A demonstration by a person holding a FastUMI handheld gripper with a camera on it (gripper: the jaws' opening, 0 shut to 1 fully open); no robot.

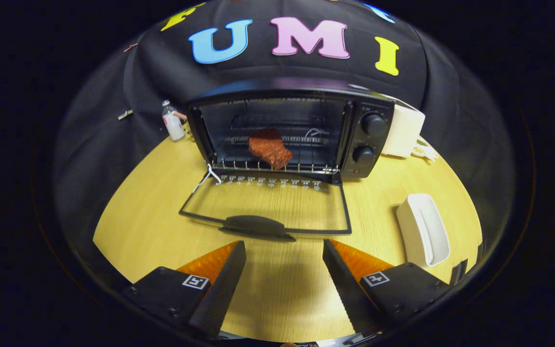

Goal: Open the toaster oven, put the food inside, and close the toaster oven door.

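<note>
The gripper hangs over the wooden table, low in the middle of the frame, its two fingers spread wide with only bare tabletop between them. It holds nothing. It points level and straight at the toaster oven, which stands at the centre of the frame against the black cloth wall.

The oven's glass door is swung fully down and lies flat on the table, its dark handle just ahead of the fingertips and a little toward the left finger. Neither finger touches the handle.

The food, a reddish-brown slab like a piece of meat, rests on the wire rack inside the open oven, near the middle and toward the front. Two round knobs sit one above the other on the oven's right panel.

A small bottle stands to the upper left beside the oven. A white box is just beside the oven's right side, and a white tray lies on the table at right, near the right finger.
</note>
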